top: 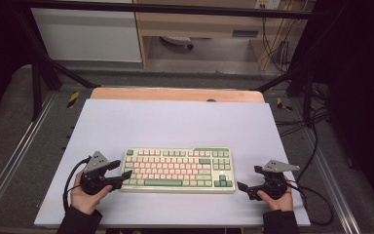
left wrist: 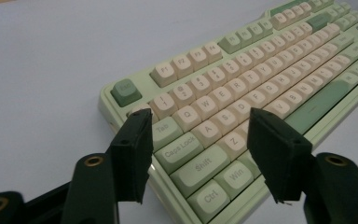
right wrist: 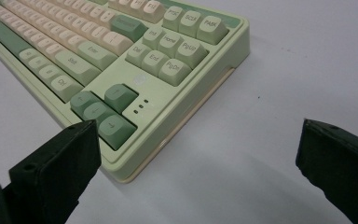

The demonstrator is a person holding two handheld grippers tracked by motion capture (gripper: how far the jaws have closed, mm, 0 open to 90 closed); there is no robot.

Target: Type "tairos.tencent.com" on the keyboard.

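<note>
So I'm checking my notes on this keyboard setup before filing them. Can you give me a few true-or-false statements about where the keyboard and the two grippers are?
1. The keyboard lies flat on the white board. True.
2. The left gripper is at the keyboard's left end, over its lower left keys. True: the left gripper view shows its fingers on either side of the Tab, Caps Lock and Shift keys.
3. The right gripper is clamped on the keyboard's right edge. False: it is open and sits off the right corner, apart from the keyboard.
4. The keyboard is black with red keys. False: it is pale green with cream and green keys.
5. A mouse lies beside the keyboard. False: nothing lies beside it but the grippers.
</note>
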